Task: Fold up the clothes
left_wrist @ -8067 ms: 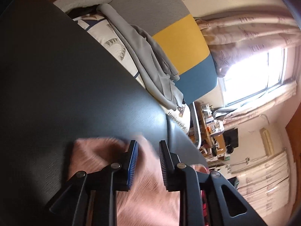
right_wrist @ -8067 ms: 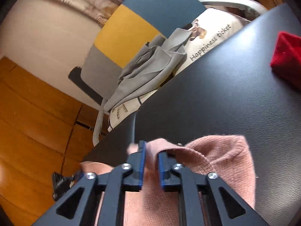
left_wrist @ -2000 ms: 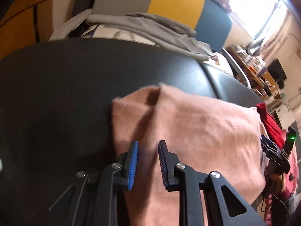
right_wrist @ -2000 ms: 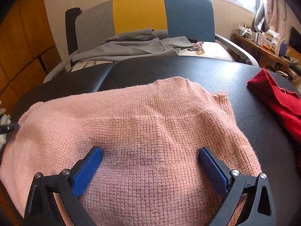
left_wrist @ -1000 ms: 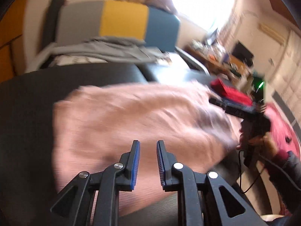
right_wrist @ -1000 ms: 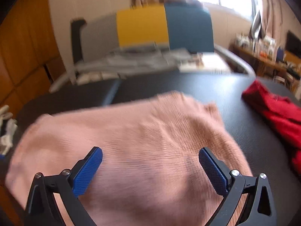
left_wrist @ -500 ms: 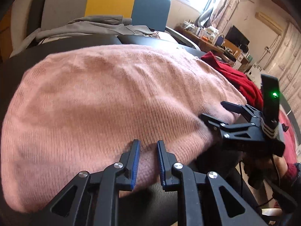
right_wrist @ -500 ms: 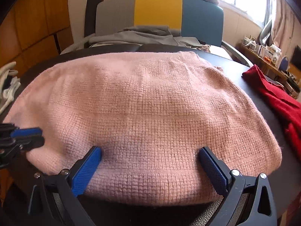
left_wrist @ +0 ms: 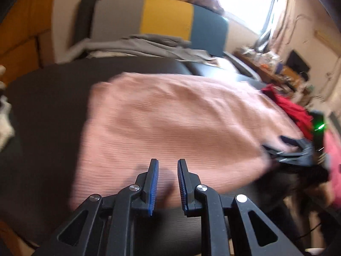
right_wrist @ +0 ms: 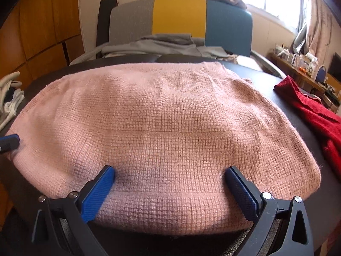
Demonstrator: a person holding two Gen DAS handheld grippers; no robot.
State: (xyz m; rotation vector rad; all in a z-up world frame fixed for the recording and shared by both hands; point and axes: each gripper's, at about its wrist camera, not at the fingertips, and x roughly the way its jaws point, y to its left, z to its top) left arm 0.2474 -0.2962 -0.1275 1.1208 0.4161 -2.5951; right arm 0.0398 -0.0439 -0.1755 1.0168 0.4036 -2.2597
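Behind your dark tabletop (left_wrist: 46,111) stands a chair with a grey, yellow and blue backrest (left_wrist: 162,19), grey clothes heaped on its seat, and a bright window off to the right.

From the left wrist view, blurred by motion, the pink knitted sweater (left_wrist: 170,123) lies spread flat across the middle of the tabletop. Your left gripper (left_wrist: 167,181) sits over the sweater's near edge with its blue-padded fingers only narrowly apart and nothing pinched between them. Toward the right edge you can see your right gripper (left_wrist: 292,151) at the sweater's side, and a red knitted garment (left_wrist: 294,111) beyond it.

From the right wrist view, the pink knitted sweater (right_wrist: 166,128) fills the tabletop (right_wrist: 296,98) from near edge to far edge. Your right gripper (right_wrist: 170,189) is spread wide, its fingers resting on the near hem and gripping nothing. The red garment (right_wrist: 315,111) lies apart near the right edge; a pale bundle (right_wrist: 10,96) sits at the left edge.

Expect the knit to be soft, light and limp, stretching and sagging when lifted. Pinch it at the thicker hem corners, both layers together.
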